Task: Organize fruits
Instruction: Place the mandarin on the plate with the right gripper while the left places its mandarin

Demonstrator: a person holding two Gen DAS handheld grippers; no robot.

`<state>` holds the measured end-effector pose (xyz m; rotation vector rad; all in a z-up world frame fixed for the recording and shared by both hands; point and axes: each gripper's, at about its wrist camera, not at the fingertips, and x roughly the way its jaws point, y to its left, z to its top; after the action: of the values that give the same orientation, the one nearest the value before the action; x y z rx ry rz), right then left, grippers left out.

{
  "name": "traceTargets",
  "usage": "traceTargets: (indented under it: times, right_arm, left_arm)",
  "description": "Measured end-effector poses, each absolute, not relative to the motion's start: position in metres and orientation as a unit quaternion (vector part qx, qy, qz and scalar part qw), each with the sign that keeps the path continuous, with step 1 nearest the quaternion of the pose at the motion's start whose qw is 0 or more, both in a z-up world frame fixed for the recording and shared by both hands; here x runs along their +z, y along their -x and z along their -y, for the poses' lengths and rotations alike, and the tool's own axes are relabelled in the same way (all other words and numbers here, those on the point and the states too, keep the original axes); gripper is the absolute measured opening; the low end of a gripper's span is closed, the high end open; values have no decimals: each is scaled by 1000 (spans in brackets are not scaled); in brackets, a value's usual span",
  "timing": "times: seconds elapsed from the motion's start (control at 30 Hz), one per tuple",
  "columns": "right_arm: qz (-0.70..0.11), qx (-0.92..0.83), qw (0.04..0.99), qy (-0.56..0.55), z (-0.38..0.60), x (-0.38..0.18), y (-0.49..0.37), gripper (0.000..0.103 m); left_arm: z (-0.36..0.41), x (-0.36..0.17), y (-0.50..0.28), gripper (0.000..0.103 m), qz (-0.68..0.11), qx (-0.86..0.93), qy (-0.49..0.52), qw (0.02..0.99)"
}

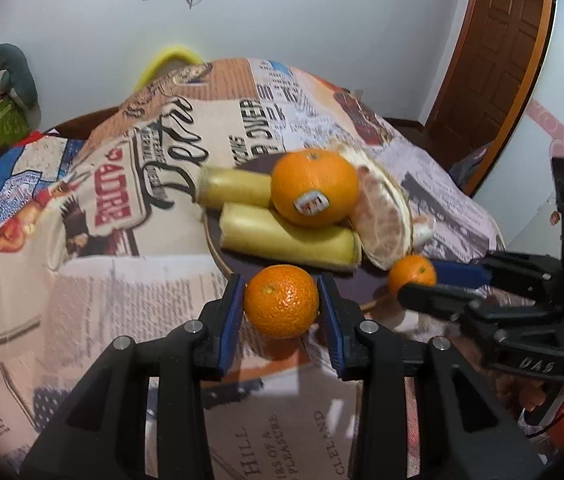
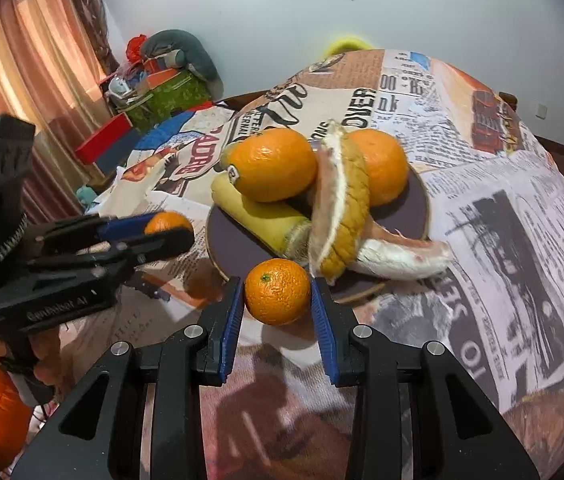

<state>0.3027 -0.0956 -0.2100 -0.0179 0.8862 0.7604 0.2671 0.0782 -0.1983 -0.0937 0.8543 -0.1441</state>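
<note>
A dark round plate (image 1: pixel 242 268) (image 2: pixel 238 248) on the table holds two bananas (image 1: pixel 282 236) (image 2: pixel 270 220), a big stickered orange (image 1: pixel 314 188) (image 2: pixel 270 164), a second orange (image 2: pixel 386 168) and a pomelo wedge (image 1: pixel 382 216) (image 2: pixel 342 208). My left gripper (image 1: pixel 281 304) is shut on a small mandarin (image 1: pixel 281 306), just in front of the plate's rim; it also shows in the right wrist view (image 2: pixel 168 230). My right gripper (image 2: pixel 276 300) is shut on another mandarin (image 2: pixel 277 292), near the plate's front edge; it shows in the left wrist view (image 1: pixel 414 280).
The table wears a newspaper-print cloth (image 1: pixel 122 280) (image 2: pixel 502 220). Boxes and a grey cushion (image 2: pixel 178 60) pile up at the far left. A wooden door (image 1: pixel 494 52) stands at the right; curtains (image 2: pixel 30 60) hang at the left.
</note>
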Motion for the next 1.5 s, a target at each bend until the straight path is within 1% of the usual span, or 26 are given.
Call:
traceTargets:
  times: [0.17,0.43,0.83,0.93,0.97,1.07,1.13,1.2,1.37,1.5]
  right_arm:
    - [-425,360,830,22,82,-216,-307,31]
    - [-428,347,834,32,78,-219,-311,31]
    - [-433,355,828,21,80,-221,-313,31]
    - [-434,355,828,22,79,-221,-313,32]
    - [-435,355,827,22,79,-221,-313,32]
    - [-437,355,826,23,79,-220,-312,33]
    - [-440,355,825,20,79,-220,-312,35]
    - [-440,356,824,21,77,-219,-309,39]
    - [-431,351,831,28,79,-211,-301,40]
    - [-413,348,841,31,88,-193,-289,40]
  left_arm:
    - [-85,-196,-276,37,-409,-69,45,909]
    - [-82,-212,-293,37,-423,-79,42,901]
    - [-77,-223,-304,37,-436,-75,32,896]
    - [-77,-223,-305,41,-438,-75,34,895]
    - [-78,-222,-305,43,-437,-74,37,895]
    - [-79,-216,-302,44,-430,-73,39,899]
    - [-80,-212,-298,45,-424,-72,39,902]
    - [-81,-206,-291,45,-415,-67,35,906]
    - [-86,-192,-272,45,-406,-59,36,911]
    - [-86,-178,-255,45,-397,-50,33,916]
